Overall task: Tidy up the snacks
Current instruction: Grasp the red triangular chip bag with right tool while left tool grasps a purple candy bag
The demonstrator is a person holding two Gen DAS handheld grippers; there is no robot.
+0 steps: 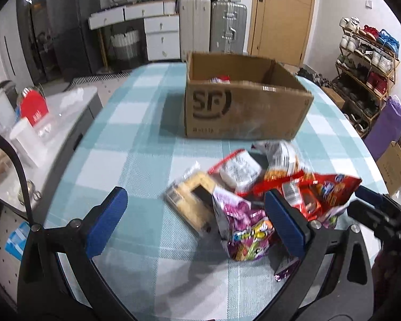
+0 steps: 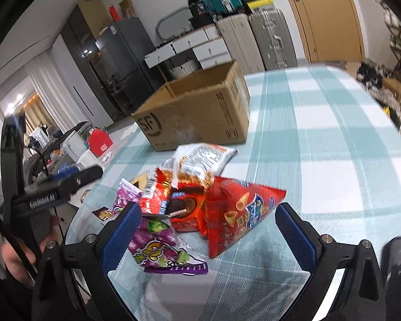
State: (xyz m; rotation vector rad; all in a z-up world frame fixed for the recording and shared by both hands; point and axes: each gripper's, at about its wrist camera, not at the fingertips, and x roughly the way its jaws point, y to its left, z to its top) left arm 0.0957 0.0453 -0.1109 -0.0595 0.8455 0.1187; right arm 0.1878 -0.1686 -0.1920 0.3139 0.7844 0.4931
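Observation:
A heap of snack packets lies on the checked tablecloth (image 1: 136,144): a purple candy bag (image 1: 243,227) (image 2: 157,243), a red chip bag (image 1: 323,192) (image 2: 240,214), a red cookie pack (image 2: 181,206), a white and orange bag (image 1: 280,155) (image 2: 200,157), a tan biscuit pack (image 1: 192,200). Behind them stands an open cardboard box (image 1: 243,107) (image 2: 200,112) with a red packet inside (image 1: 222,79). My left gripper (image 1: 197,222) is open, just short of the heap's left side. My right gripper (image 2: 208,230) is open, its fingers spanning the purple and red bags.
A grey side counter (image 1: 74,112) with a red card, a white container and clutter stands left of the table. Suitcases (image 1: 211,26), a drawer unit, a fridge and a wooden door line the back. A shoe rack (image 1: 366,67) and a purple bag stand at the right.

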